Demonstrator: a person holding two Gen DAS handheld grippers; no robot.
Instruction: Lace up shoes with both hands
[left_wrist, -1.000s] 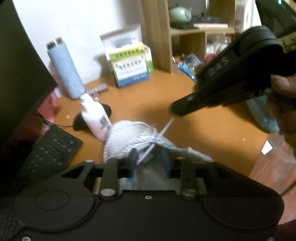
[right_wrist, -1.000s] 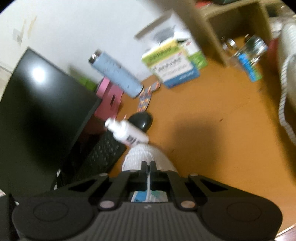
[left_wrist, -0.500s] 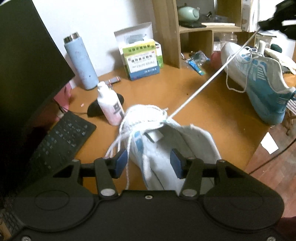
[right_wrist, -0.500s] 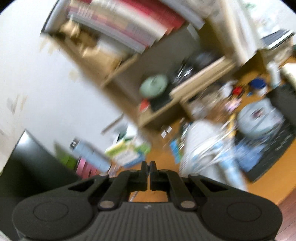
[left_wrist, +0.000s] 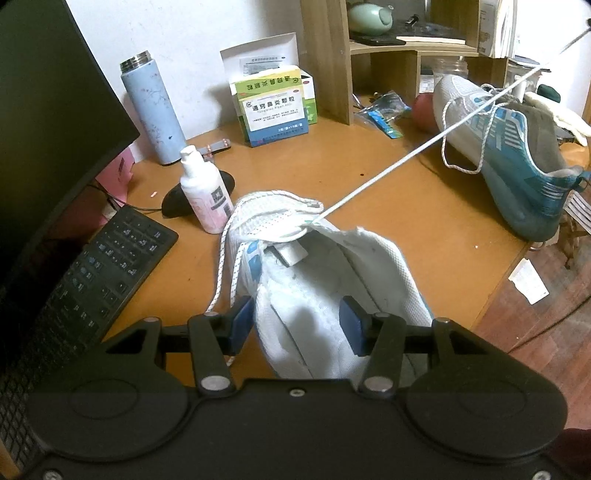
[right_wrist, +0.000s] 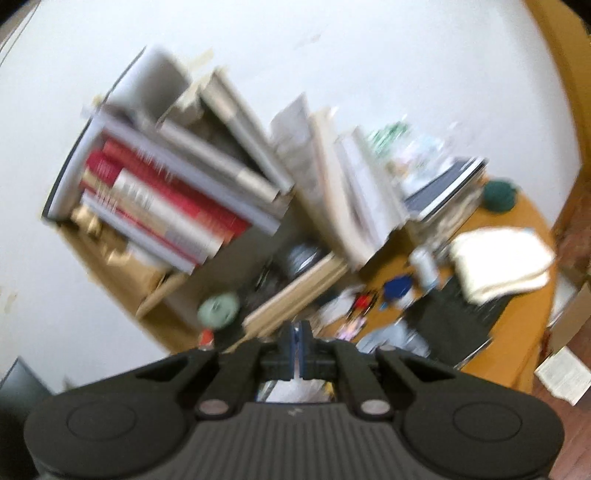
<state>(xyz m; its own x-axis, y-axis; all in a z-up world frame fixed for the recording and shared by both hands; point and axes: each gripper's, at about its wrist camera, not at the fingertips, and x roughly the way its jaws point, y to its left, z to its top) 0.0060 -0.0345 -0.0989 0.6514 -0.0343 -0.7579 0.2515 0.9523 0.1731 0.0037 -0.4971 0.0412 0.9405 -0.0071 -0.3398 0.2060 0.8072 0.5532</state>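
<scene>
Left gripper (left_wrist: 297, 325) jaws stood open astride the heel of the shoe (left_wrist: 332, 280) on the bench (left_wrist: 424, 221). Right gripper (right_wrist: 298, 349) jaws were shut, probably pinching the lace (left_wrist: 417, 151), taut from the top eyelets. Lace: thin, limp, likely slippery; best held near its tip; shoe soft and light.

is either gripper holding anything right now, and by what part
The right gripper is shut, apparently on the taut lace, near its far end. The left gripper is open, holding nothing.

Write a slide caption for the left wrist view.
Open left hand-held gripper straddles white shoe; lace pulled taut.
</scene>
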